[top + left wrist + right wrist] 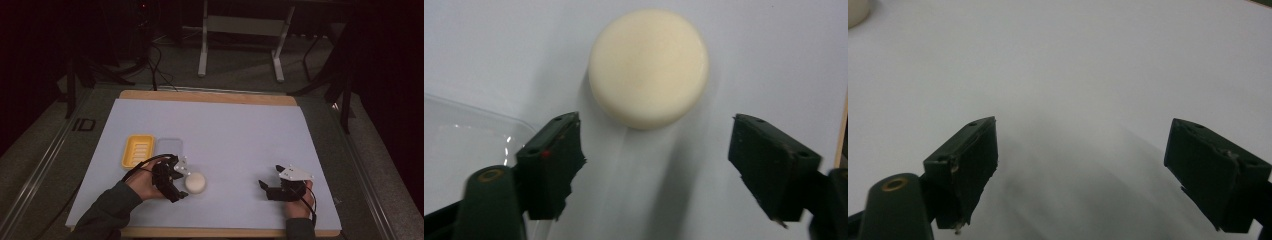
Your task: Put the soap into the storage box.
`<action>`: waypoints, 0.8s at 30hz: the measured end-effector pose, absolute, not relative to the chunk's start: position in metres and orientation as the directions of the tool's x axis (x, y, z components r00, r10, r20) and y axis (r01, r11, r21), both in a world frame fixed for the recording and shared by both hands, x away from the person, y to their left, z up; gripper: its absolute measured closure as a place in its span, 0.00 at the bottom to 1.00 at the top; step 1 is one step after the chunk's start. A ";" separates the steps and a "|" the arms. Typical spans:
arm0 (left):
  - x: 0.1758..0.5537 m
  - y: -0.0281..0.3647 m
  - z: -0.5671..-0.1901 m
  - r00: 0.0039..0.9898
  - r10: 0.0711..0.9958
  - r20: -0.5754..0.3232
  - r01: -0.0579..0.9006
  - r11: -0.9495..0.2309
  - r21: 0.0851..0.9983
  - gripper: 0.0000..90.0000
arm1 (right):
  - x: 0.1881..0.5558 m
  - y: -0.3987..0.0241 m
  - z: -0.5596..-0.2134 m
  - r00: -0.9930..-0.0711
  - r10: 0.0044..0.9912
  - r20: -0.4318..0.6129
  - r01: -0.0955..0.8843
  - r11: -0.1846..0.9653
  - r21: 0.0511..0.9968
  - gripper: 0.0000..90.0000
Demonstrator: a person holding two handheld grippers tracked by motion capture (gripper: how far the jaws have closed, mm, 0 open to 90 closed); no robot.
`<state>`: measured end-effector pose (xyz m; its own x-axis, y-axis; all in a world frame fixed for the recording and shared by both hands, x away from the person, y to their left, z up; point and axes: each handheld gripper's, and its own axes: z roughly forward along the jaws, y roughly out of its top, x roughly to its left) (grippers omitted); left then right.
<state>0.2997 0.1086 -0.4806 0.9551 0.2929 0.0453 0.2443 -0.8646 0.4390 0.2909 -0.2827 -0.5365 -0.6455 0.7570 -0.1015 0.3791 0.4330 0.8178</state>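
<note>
White mat (240, 130) over wooden table (200, 96)

The right tongs (1080, 172) hang wide apart over the bare white tabletop (1088, 65).

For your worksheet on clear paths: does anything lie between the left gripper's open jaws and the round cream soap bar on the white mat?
Nothing visible does. The left gripper is open, and only bare mat separates it from the soap bar. The clear tray lies off to one side.
</note>
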 end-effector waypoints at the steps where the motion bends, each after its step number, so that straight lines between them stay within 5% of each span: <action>1: 0.300 0.107 -0.480 0.957 0.286 0.045 0.239 -0.869 0.433 0.21 | 0.291 -0.283 -0.537 -0.646 0.757 -0.101 0.379 0.433 0.818 0.15; 24: 0.315 0.081 -0.483 0.974 0.223 0.041 0.196 -0.917 0.346 0.20 | 0.291 -0.283 -0.537 -0.649 0.754 -0.102 0.376 0.435 0.818 0.15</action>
